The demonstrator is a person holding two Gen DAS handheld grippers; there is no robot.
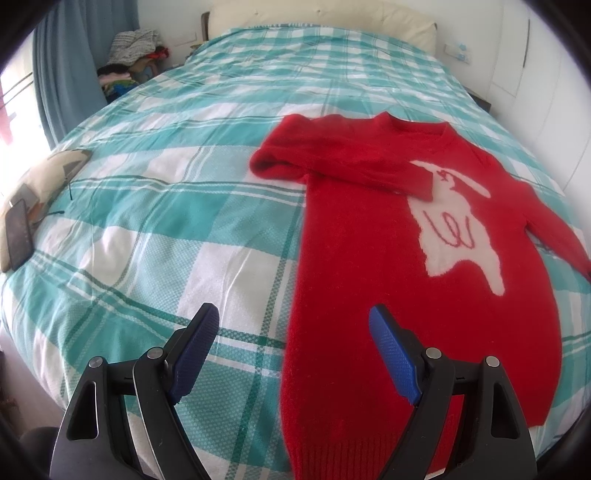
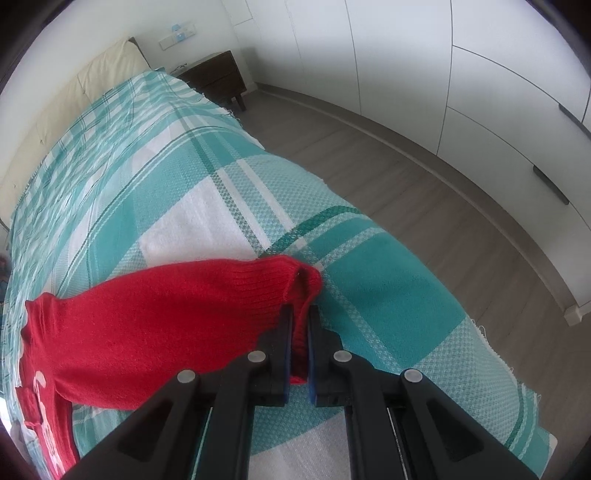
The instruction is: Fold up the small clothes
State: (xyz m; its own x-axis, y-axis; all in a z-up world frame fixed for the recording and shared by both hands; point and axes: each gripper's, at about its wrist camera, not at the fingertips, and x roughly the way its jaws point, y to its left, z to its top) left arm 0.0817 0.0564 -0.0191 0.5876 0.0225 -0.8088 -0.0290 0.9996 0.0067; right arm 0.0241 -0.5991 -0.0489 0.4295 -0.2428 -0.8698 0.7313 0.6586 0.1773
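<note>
From my left wrist, my left gripper (image 1: 293,328) hovers with jaws wide and empty over the near hem of the red sweater (image 1: 369,277), which lies flat on the bed (image 1: 166,166) toward its right edge, one sleeve already folded across the chest.

From my right wrist, my right gripper (image 2: 300,317) has its jaws clamped on the other sleeve's cuff (image 2: 295,284) near that edge. Next, I'd judge, I carry it across the chest.

A sweater (image 1: 369,258) lies flat on the bed (image 1: 184,184), toward its right side, neck toward the headboard (image 1: 321,14). One sleeve (image 1: 343,166) is folded across the chest; the other sleeve (image 2: 177,314) stretches toward the bed's right edge. A phone (image 1: 18,232) lies at the bed's left edge. A nightstand (image 2: 214,79) stands beside the head of the bed.
</note>
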